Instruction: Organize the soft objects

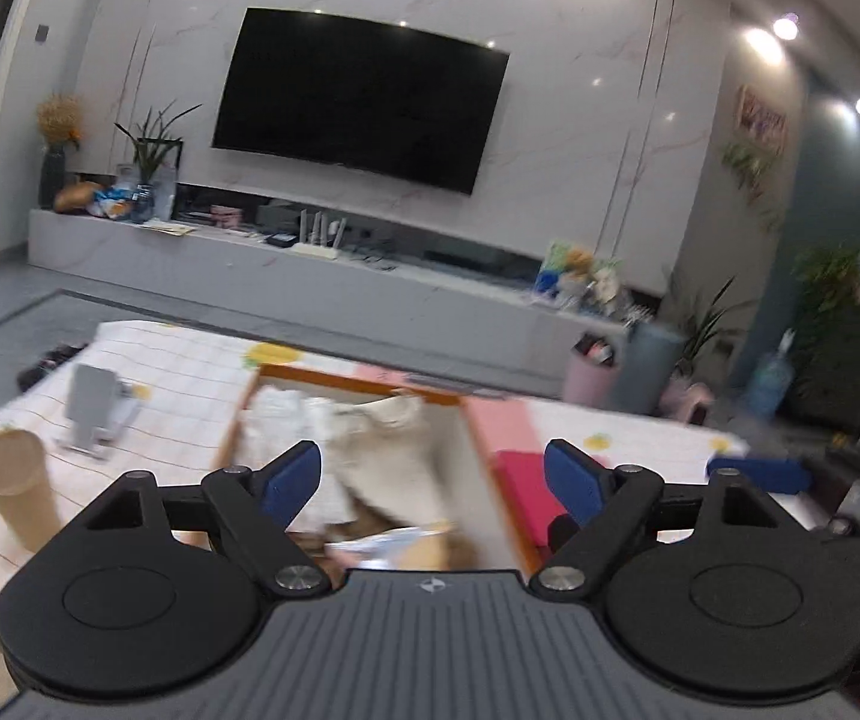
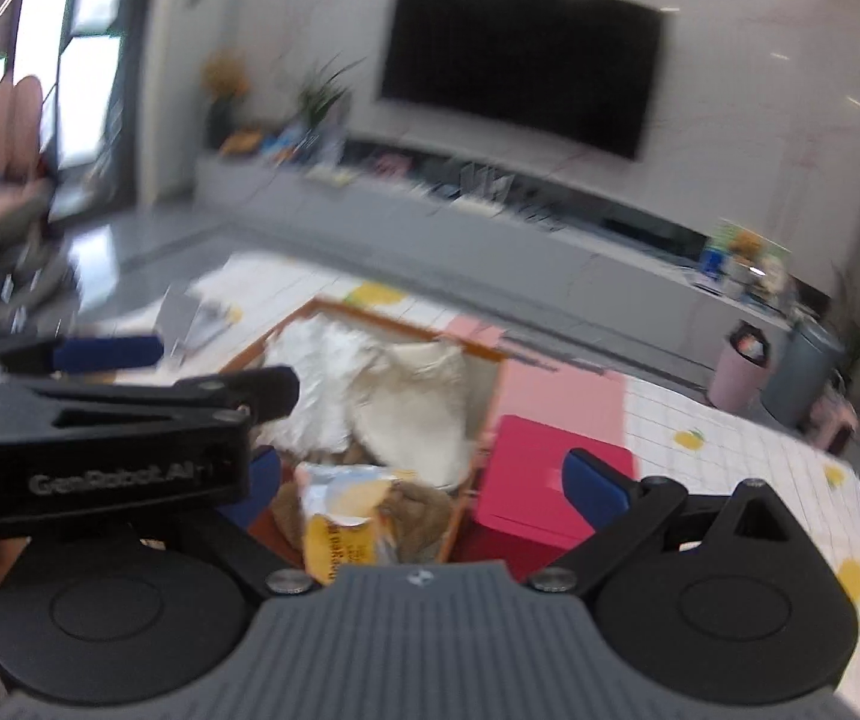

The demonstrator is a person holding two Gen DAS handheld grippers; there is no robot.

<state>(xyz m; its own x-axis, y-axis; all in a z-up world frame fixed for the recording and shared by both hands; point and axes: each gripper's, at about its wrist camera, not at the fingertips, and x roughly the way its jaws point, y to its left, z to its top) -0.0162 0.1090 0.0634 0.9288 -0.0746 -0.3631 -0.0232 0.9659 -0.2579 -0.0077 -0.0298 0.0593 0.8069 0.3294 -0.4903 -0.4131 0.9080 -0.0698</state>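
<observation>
Both my tools hang with fingers apart and empty, left tool (image 1: 433, 480) and right tool (image 2: 423, 480), above the box (image 2: 478, 438) of soft cloths (image 2: 411, 408) at twelve o'clock on the tabletop (image 1: 177, 372). I should lower slowly and pinch one loose fold, not the pile.

One orange-rimmed box (image 2: 493, 414) holding two pale cloths (image 2: 411, 414), one brown plush (image 2: 417, 510) and one yellow snack packet (image 2: 339, 516); one red box (image 2: 526, 480); one cardboard tube (image 1: 15, 480); one grey phone stand (image 1: 93, 408); one wall television (image 1: 357, 96).
</observation>
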